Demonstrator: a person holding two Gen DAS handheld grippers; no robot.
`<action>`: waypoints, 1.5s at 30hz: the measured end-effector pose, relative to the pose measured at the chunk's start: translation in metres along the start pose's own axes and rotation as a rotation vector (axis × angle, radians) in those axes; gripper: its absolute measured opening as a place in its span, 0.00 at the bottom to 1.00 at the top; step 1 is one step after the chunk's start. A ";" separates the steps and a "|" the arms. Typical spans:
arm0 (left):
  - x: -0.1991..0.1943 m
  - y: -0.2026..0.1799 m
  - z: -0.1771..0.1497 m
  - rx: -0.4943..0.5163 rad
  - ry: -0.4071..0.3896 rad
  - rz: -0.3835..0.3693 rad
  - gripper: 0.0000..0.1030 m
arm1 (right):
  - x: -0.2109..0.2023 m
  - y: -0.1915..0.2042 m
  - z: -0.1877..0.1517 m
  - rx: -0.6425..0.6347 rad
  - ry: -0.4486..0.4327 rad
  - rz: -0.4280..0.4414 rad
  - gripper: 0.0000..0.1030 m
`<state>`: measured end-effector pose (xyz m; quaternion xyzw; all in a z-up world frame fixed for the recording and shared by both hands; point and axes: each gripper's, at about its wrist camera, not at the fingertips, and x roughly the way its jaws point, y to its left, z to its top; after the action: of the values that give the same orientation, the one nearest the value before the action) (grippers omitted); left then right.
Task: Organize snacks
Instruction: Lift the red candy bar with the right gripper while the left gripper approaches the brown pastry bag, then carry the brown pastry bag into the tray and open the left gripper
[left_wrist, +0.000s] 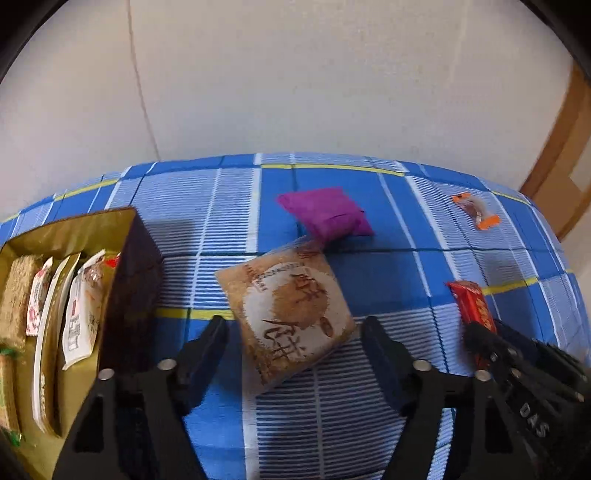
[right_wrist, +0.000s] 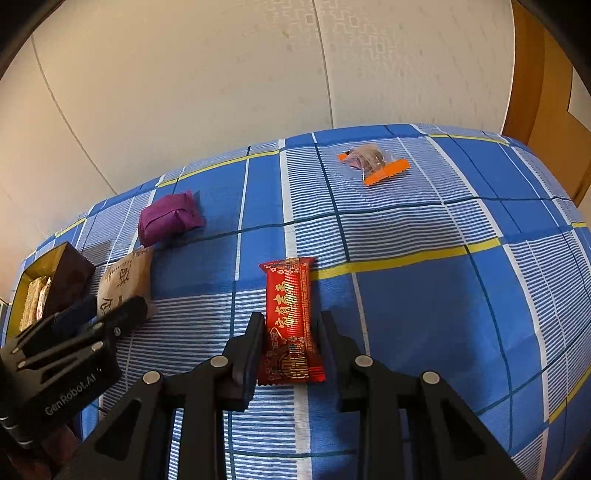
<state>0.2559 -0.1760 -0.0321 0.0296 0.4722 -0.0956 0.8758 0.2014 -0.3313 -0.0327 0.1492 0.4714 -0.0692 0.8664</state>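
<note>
A brown snack packet (left_wrist: 291, 317) lies tilted on the blue checked cloth (left_wrist: 388, 266) between the fingers of my left gripper (left_wrist: 293, 325). That gripper is open, with a strip of cloth showing beside its left finger. My right gripper (right_wrist: 290, 321) is shut on a red snack packet (right_wrist: 290, 314), gripping its long sides low over the cloth. In the left wrist view the red packet (left_wrist: 474, 302) and the right gripper (left_wrist: 517, 354) show at the right. A dark box with gold lining (left_wrist: 110, 221) stands at the left and holds several packets.
A purple packet (left_wrist: 327, 214) lies just beyond the brown one. A clear packet with orange ends (right_wrist: 375, 162) lies far right on the cloth. The box (right_wrist: 62, 254) sits near the left gripper (right_wrist: 74, 343). A pale wall rises behind; a wooden door frame (right_wrist: 528, 74) is at the right.
</note>
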 end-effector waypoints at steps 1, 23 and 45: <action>0.001 0.002 0.002 -0.015 0.009 -0.004 0.76 | 0.000 0.000 0.000 -0.001 0.000 0.000 0.29; -0.039 0.021 -0.023 -0.061 -0.043 -0.149 0.60 | -0.001 -0.003 0.000 0.007 -0.013 0.007 0.29; -0.117 0.102 -0.054 -0.032 -0.191 -0.138 0.60 | -0.002 0.008 -0.002 -0.038 -0.035 -0.065 0.29</action>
<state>0.1685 -0.0517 0.0317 -0.0260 0.3890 -0.1504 0.9085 0.2009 -0.3229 -0.0310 0.1162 0.4622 -0.0906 0.8745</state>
